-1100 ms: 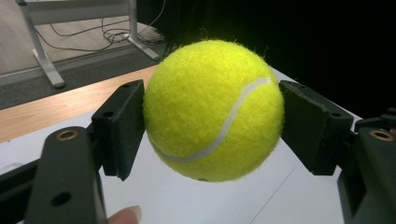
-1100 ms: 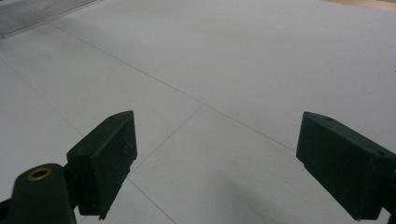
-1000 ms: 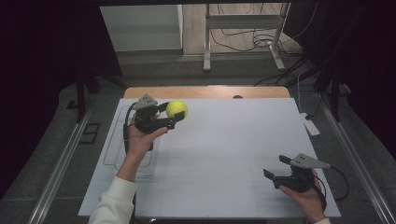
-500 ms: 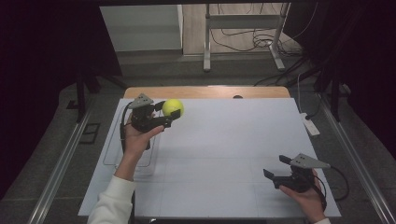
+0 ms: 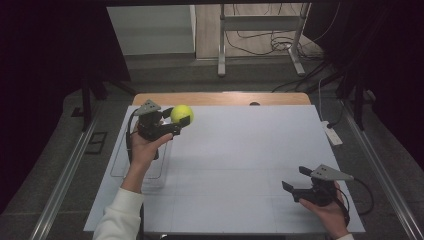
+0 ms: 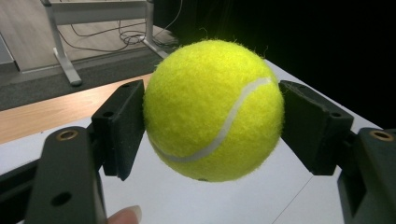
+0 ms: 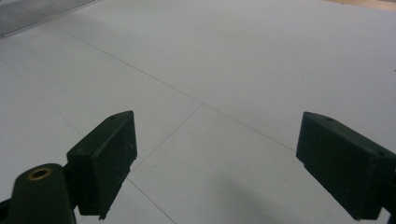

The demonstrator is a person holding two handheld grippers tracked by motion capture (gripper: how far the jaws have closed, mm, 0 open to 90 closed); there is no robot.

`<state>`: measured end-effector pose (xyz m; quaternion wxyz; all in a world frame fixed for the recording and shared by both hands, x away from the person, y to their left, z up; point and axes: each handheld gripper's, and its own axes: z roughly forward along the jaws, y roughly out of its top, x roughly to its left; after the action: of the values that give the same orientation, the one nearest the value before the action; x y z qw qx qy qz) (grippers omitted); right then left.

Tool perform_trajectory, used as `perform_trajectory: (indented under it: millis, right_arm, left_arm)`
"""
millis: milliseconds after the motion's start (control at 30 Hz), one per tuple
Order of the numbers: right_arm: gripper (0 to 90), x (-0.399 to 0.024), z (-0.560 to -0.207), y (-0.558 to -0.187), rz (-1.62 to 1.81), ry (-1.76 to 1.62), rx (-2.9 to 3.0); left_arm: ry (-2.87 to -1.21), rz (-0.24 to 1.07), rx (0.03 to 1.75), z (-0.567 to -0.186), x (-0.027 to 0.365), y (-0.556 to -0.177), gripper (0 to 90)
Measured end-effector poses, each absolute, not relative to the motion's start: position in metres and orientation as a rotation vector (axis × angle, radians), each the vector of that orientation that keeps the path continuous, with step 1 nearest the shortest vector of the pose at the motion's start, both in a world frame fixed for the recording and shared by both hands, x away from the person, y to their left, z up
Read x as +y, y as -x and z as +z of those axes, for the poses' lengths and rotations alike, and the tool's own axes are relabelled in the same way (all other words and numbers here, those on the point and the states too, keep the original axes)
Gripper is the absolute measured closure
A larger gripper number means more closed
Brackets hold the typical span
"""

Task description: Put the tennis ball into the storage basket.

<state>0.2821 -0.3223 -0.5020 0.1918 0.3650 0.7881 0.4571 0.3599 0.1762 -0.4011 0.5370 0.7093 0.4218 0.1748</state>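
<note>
One tennis ball (image 5: 181,113), two grippers, one clear tray (image 5: 120,167).

The ball is clamped off the table by the left gripper (image 5: 178,123) at ten o'clock; the right gripper (image 5: 298,183), at four o'clock, is held with jaws spread and nothing between them; the tray is seen at eight o'clock.

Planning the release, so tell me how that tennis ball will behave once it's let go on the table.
The tennis ball is round, so it will probably roll on the flat white table. Its fuzzy felt likely grips the left gripper pads well. It looks light and should bounce rather than break.
</note>
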Motion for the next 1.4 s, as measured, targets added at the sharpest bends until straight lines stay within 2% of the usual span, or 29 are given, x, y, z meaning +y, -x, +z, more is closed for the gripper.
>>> perform_trajectory:
  millis: [1400]
  right_arm:
    - [12.9, -0.323, -0.502, -0.282, 1.285, -1.024, 2.211]
  left_arm:
    - [-1.637, 0.449, 1.077, -0.406, 0.2, -0.365, 27.8]
